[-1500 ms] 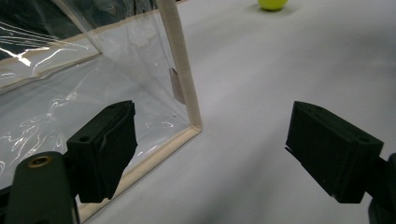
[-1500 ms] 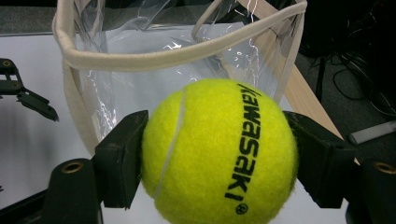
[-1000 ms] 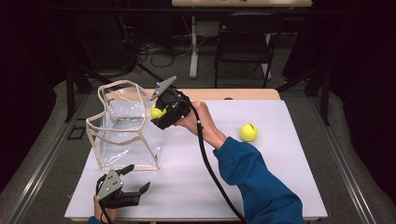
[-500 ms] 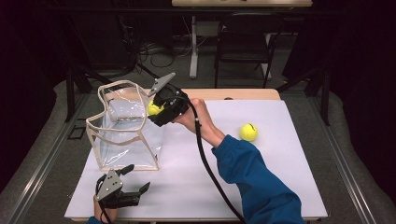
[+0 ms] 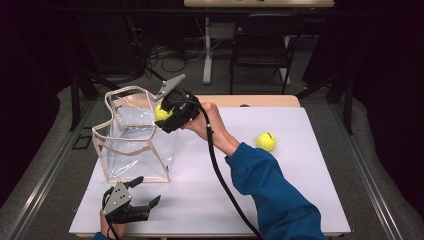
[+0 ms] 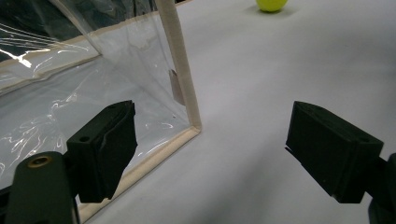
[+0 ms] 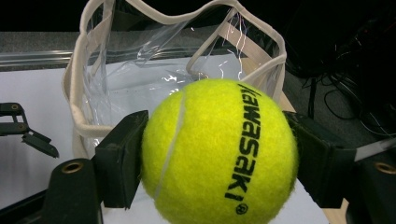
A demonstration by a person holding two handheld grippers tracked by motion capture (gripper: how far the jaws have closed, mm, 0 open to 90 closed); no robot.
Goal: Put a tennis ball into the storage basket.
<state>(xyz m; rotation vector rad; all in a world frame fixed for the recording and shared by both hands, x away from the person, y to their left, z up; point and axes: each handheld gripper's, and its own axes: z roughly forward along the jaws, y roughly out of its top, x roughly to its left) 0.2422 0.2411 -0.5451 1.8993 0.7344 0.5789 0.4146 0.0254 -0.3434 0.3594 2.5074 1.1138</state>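
Right gripper (image 7: 219,154) fingers clamped on tennis ball (image 7: 219,151) over clear bag (image 5: 132,137), left gripper (image 5: 131,206) fingers apart.

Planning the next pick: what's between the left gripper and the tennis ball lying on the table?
Bare white table in the high view, from left gripper to loose tennis ball.

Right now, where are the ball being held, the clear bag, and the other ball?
held tennis ball (image 7: 218,151), right gripper view, middle of its printed face
clear bag (image 5: 131,142), high view, front wall
second tennis ball (image 5: 266,141), high view, its middle
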